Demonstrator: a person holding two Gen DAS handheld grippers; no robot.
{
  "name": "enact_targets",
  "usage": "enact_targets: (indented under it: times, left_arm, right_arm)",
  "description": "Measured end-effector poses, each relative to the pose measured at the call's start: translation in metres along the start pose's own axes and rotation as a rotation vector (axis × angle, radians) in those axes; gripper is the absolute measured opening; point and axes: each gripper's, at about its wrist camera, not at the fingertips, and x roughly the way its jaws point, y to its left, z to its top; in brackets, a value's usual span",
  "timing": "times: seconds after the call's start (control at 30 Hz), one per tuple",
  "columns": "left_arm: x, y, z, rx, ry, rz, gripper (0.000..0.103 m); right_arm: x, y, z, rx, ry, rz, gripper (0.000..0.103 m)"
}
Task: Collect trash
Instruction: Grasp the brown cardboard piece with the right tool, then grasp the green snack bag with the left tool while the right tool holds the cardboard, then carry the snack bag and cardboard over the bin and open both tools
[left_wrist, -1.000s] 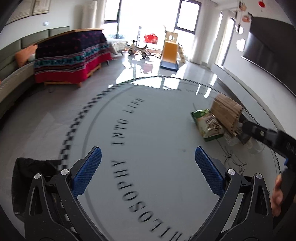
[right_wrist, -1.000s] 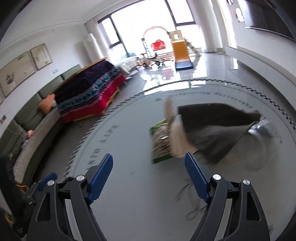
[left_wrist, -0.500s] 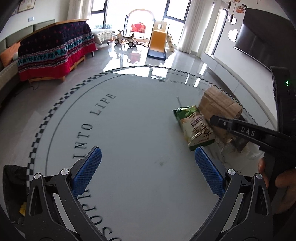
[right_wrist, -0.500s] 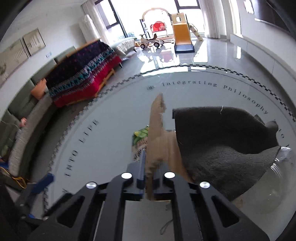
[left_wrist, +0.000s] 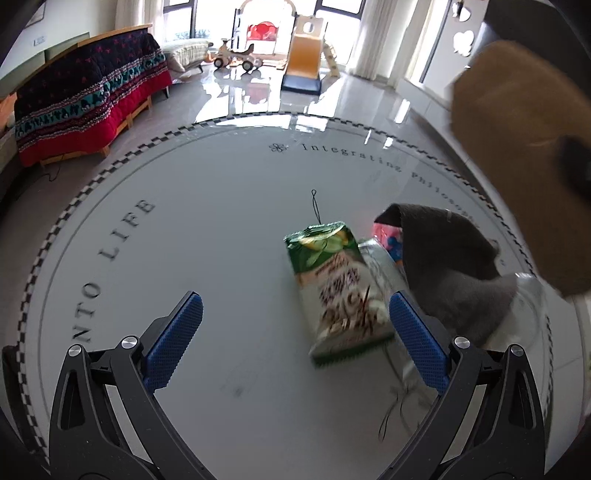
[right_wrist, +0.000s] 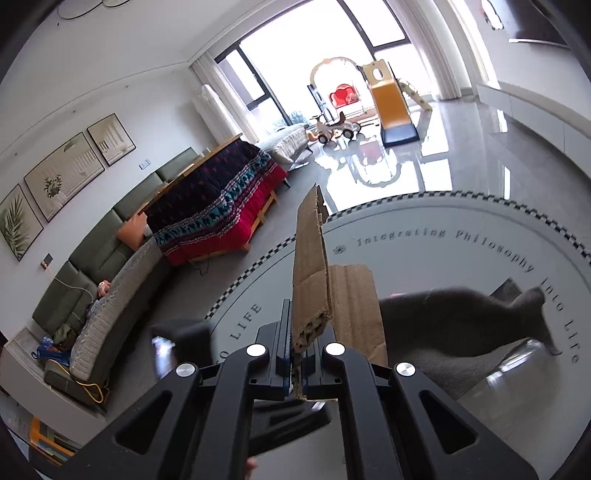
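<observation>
My right gripper (right_wrist: 295, 354) is shut on a torn piece of brown cardboard (right_wrist: 314, 273) and holds it lifted above the round glass table (right_wrist: 461, 266). The cardboard also shows blurred at the upper right of the left wrist view (left_wrist: 524, 155). My left gripper (left_wrist: 295, 332) is open and empty above the table (left_wrist: 184, 221). A green and white snack bag (left_wrist: 336, 288) lies flat just ahead, near the right fingertip (left_wrist: 413, 328). A grey cloth (left_wrist: 450, 258) lies to its right, over a clear glass jar (left_wrist: 528, 314). A pink wrapper (left_wrist: 388, 236) peeks out behind.
Thin black string (left_wrist: 316, 206) lies beyond the snack bag, more string (left_wrist: 395, 413) near the front. A bed with a red and dark cover (right_wrist: 221, 218), a green sofa (right_wrist: 92, 288) and a yellow slide (right_wrist: 391, 107) stand beyond the table.
My right gripper closed on the cardboard and lifted it off the pile, uncovering the grey cloth. My left gripper moved right, toward the snack bag.
</observation>
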Motion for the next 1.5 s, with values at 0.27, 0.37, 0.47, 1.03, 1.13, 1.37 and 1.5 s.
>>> enact_targets:
  times: [0.27,0.37,0.47,1.03,1.13,1.37,1.5]
  left_arm:
    - [0.041,-0.001,0.009,-0.096,0.099,-0.004,0.083]
    - [0.048,-0.008,0.012,-0.076,0.112,0.024,0.083]
    - [0.052,-0.013,0.016,-0.036,0.103,0.124,0.09]
    - [-0.023,0.036,-0.04,-0.046,0.017,0.064,0.052]
    - [-0.041,0.048,-0.048,-0.044,-0.008,0.079,0.052]
    - [-0.085,0.084,-0.072,-0.074,-0.053,0.106,0.052]
    - [-0.113,0.109,-0.089,-0.1,-0.082,0.134,0.052]
  right_arm:
    - [-0.001,-0.013,-0.002,-0.008,0.012,-0.001,0.004]
    - [0.0,-0.018,-0.002,-0.009,0.013,-0.012,0.004]
    - [0.002,-0.017,-0.005,-0.003,0.015,-0.017,0.004]
    - [-0.009,0.035,-0.041,-0.024,0.038,-0.012,0.004]
    - [-0.01,0.047,-0.051,-0.024,0.048,-0.004,0.004]
    - [-0.005,0.08,-0.079,-0.036,0.087,0.023,0.004]
    - [0.001,0.108,-0.096,-0.056,0.119,0.053,0.004]
